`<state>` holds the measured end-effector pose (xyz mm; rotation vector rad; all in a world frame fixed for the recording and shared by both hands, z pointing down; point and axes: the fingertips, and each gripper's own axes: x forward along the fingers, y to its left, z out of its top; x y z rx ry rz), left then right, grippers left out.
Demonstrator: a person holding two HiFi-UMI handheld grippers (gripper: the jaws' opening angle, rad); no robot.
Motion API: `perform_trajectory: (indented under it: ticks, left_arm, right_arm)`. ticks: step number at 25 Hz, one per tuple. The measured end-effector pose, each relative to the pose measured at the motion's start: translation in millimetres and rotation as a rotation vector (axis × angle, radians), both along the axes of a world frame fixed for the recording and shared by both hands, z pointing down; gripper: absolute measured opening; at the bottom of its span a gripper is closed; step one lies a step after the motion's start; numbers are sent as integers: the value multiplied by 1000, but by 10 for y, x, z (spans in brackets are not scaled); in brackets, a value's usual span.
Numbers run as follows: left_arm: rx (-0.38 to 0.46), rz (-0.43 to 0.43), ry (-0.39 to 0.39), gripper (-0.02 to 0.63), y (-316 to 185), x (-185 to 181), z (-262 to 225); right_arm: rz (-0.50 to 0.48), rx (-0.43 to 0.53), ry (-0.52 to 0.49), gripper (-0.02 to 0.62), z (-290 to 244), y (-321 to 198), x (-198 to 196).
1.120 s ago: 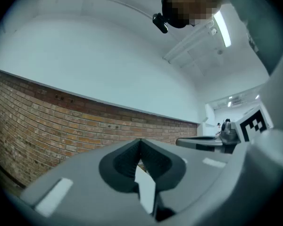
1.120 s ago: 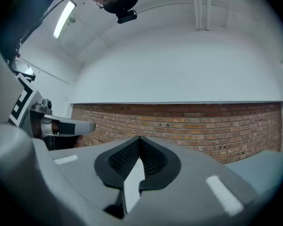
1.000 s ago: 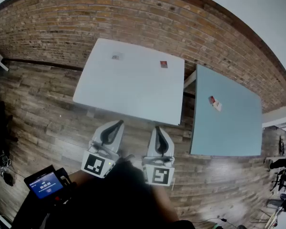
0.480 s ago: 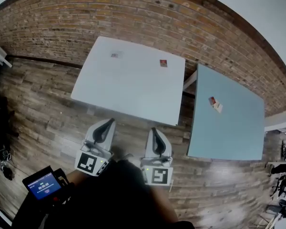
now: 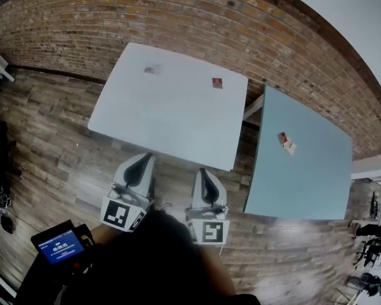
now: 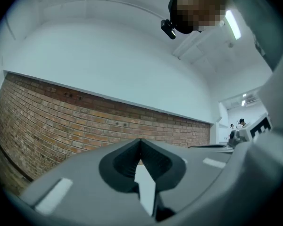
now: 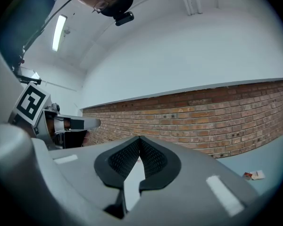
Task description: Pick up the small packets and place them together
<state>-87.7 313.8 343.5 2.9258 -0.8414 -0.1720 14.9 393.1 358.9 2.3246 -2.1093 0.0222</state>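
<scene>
Small packets lie spread over two tables. On the white table point(image 5: 171, 116) a red packet point(image 5: 217, 82) lies near the far right and a pale packet point(image 5: 150, 70) near the far left. On the teal table point(image 5: 305, 164) a red and a white packet point(image 5: 285, 142) lie together; the right gripper view shows them too point(image 7: 253, 175). My left gripper point(image 5: 147, 157) and right gripper point(image 5: 202, 172) are both shut and empty, held level over the wooden floor just short of the white table's near edge.
A brick wall point(image 5: 178, 18) runs behind both tables. A narrow gap point(image 5: 251, 116) separates the white table from the teal one. A device with a lit blue screen point(image 5: 57, 246) sits at the lower left. Chairs and equipment point(image 5: 368, 246) stand at the far right.
Both grippers have dropped a little lower in the head view, away from the white table's edge. The view has shifted slightly; the packets have not moved.
</scene>
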Motion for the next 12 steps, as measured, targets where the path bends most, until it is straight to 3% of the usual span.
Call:
perform_trajectory:
  ticks: [8, 12]
  left_arm:
    - [-18, 51, -4, 0, -800, 421, 106]
    - [-7, 72, 7, 0, -1224, 635, 20]
  right_arm:
    - [43, -41, 15, 3, 30, -808, 419]
    - [115, -54, 42, 3, 7, -1263, 626]
